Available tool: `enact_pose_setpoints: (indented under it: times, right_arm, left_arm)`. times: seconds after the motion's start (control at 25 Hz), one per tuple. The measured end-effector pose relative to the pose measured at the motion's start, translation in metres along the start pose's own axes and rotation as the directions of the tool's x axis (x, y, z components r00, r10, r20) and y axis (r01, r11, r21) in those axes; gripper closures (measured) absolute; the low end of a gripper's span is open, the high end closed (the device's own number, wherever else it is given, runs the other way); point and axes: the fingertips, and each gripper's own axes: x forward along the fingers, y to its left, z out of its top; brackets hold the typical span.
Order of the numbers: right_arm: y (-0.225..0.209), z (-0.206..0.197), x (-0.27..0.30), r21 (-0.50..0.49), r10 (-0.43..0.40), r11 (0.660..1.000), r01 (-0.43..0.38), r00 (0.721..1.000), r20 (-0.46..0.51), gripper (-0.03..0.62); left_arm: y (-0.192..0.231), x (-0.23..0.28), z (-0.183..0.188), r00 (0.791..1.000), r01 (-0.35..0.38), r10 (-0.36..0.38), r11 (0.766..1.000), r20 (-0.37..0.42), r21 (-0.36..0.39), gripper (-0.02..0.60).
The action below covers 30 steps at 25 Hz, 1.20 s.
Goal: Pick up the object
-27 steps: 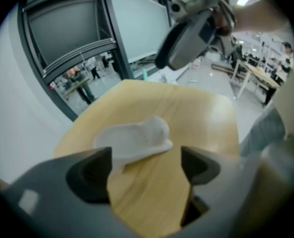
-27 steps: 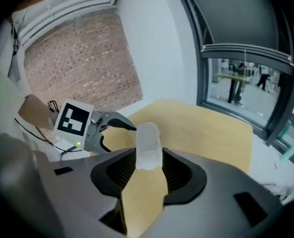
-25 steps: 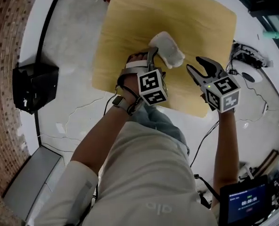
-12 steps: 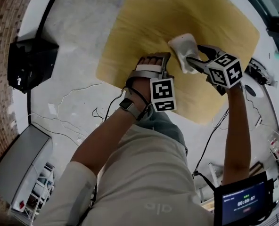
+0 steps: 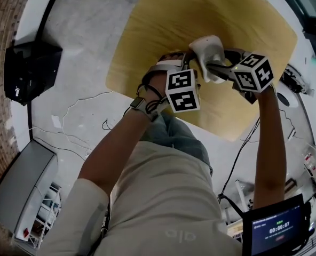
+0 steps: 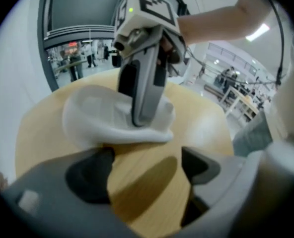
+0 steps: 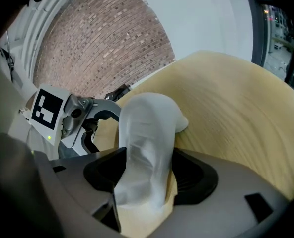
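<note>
1. A pale grey concrete floor (image 5: pixel 88 47) fills the head view's left side, with thin cracks and cables running across it.
2. A light wooden table (image 5: pixel 243 15) with rounded corners takes up the upper middle and right.
3. A person in a beige top (image 5: pixel 163 196) stands at the table's near edge, both bare forearms reaching over the wood.
4. A black box (image 5: pixel 30 68) sits on the floor at far left, well apart from the table.
5. A dark screen (image 5: pixel 275 231) with blue-lit edges shows in the lower right corner.
6. The right gripper (image 7: pixel 148 175) points steeply down at the table. Its jaws have just been opening and now stand wide apart, straddling the object, which fills the gap between the pads; no squeeze shows.
7. The left gripper (image 6: pixel 147 165) is close beside the right one. Its jaws are spread, with only bare wood and shadow between them; the object is just ahead of its tips.
8. The object (image 5: pixel 207 49), soft, white and rounded, rests on the table between the two grippers.
</note>
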Motion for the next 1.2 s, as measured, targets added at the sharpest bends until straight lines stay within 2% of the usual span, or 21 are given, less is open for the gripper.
enact_pose_setpoints:
  times: [0.12, 0.28, 0.36, 0.6, 0.84, 1.08, 1.2]
  right_arm:
    - [0.0, 0.001, 0.003, 0.031, -0.012, 0.999, 0.012, 1.0, 0.021, 0.324]
    - [0.004, 0.004, 0.005, 0.14, 0.0, 0.99, -0.015, 0.994, 0.106, 0.326]
    - [0.003, 0.005, 0.005, 0.175, -0.008, 0.984, -0.017, 0.99, 0.14, 0.326]
    - [0.008, 0.005, 0.003, 0.204, 0.0, 0.978, -0.035, 0.985, 0.172, 0.327]
    - [0.009, 0.017, -0.011, 0.157, -0.046, 0.988, 0.009, 0.971, 0.234, 0.329]
    - [0.03, 0.042, -0.038, 0.056, -0.121, 0.992, 0.109, 0.933, 0.339, 0.333]
    - [0.04, 0.055, -0.061, 0.034, -0.159, 0.987, 0.158, 0.91, 0.384, 0.333]
  left_arm:
    - [0.002, 0.0, 0.006, 0.999, 0.015, -0.012, 0.997, 0.049, -0.07, 0.158]
    - [0.007, -0.005, 0.011, 0.993, 0.021, 0.0, 0.985, 0.122, -0.169, 0.195]
    - [0.009, -0.008, 0.011, 0.989, 0.031, -0.005, 0.985, 0.145, -0.172, 0.25]
    - [0.005, -0.009, 0.011, 0.988, 0.063, -0.033, 0.978, 0.15, -0.199, 0.252]
    - [0.011, -0.018, 0.02, 0.986, 0.043, -0.01, 0.981, 0.169, -0.191, 0.252]
    - [0.018, -0.046, 0.027, 0.981, -0.018, 0.043, 0.991, 0.188, -0.132, 0.252]
    - [0.02, -0.067, 0.042, 0.974, -0.048, 0.069, 0.994, 0.217, -0.103, 0.252]
